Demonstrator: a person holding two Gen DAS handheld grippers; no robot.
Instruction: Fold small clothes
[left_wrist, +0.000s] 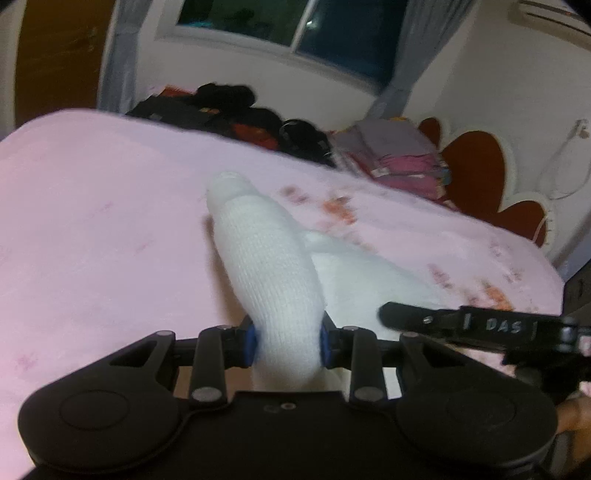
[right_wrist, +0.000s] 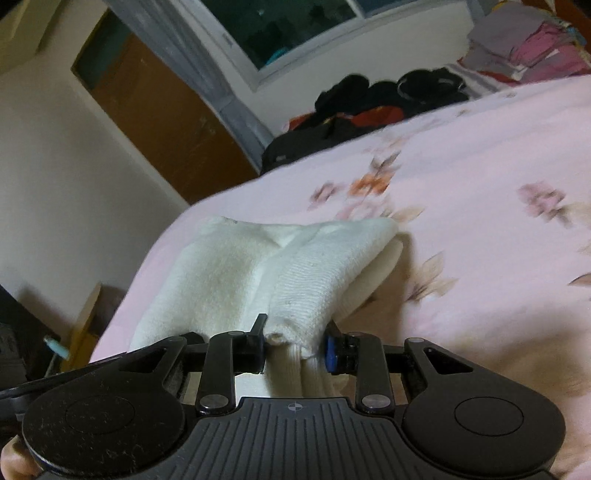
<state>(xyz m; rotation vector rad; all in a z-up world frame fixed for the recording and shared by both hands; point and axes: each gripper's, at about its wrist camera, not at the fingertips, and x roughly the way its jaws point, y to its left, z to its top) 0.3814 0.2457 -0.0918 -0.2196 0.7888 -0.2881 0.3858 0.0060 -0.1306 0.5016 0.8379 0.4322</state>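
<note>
A white knitted sock (left_wrist: 266, 258) lies on the pink floral bedsheet (left_wrist: 92, 221). My left gripper (left_wrist: 286, 341) is shut on one end of it, and the sock stretches forward from the jaws. My right gripper (right_wrist: 295, 347) is shut on the white sock (right_wrist: 306, 280) at its ribbed end; the fabric is folded over in a layered bundle ahead of the jaws. The right gripper's black arm (left_wrist: 480, 326) shows at the right in the left wrist view, beside the sock.
A pile of dark clothes (left_wrist: 236, 118) lies at the far side of the bed. A stack of folded pink and grey clothes (left_wrist: 399, 155) sits by the red headboard (left_wrist: 476, 173). The bed's left edge (right_wrist: 147, 266) drops to the floor.
</note>
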